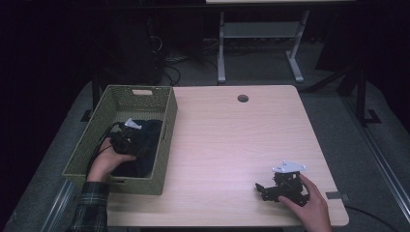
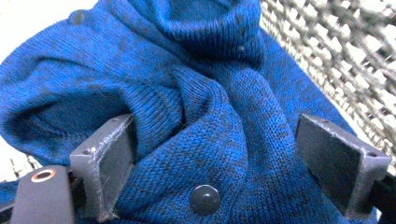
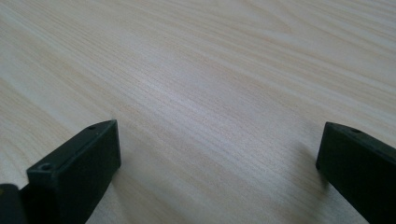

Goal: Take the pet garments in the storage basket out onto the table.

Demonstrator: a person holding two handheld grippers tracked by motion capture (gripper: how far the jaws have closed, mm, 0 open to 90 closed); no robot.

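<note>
While left claw (image 2: 212, 154) sits down in woven basket (image 1: 164, 104) at worktop's left edge, jaws wide apart straddling bunched blue knit garment (image 2: 196, 93), snap button (image 2: 205, 199) between them, right claw (image 3: 219, 158) spread wide, holding nothing, low over bare worktop (image 3: 210, 70)

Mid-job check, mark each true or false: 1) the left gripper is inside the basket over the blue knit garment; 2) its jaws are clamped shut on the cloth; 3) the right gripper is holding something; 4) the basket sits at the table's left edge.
1) True: the left gripper is down in the woven basket, at the blue knit garment.
2) False: the jaws stand open, with a fold of cloth between them.
3) False: the right gripper is open over bare table, holding nothing.
4) True.
</note>
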